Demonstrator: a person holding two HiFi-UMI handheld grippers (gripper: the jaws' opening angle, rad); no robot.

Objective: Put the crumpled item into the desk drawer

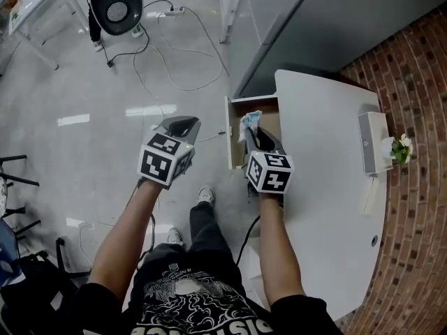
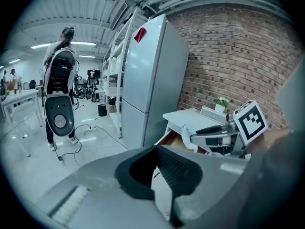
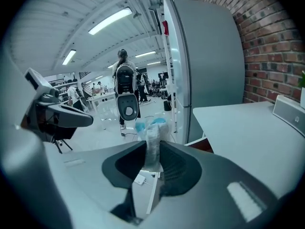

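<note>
The crumpled item (image 1: 250, 120), a wad of white and light blue, is pinched between the jaws of my right gripper (image 1: 253, 128). It hangs over the open drawer (image 1: 230, 145) at the left end of the white desk (image 1: 328, 208). In the right gripper view the wad (image 3: 151, 132) sticks up from between the jaws of the right gripper (image 3: 153, 149), with the drawer's brown side (image 3: 202, 144) just to the right. My left gripper (image 1: 180, 124) hovers over the floor left of the drawer. Its jaws meet with nothing between them (image 2: 156, 149). From the left gripper view, the wad (image 2: 187, 130) shows above the drawer (image 2: 174, 140).
A white box (image 1: 370, 142) and a small potted plant (image 1: 400, 147) stand at the desk's far edge by the brick wall (image 1: 419, 208). A tall grey cabinet (image 1: 335, 19) rises behind the desk. Cables (image 1: 167, 61) trail across the floor near a black-and-white machine (image 1: 115, 2).
</note>
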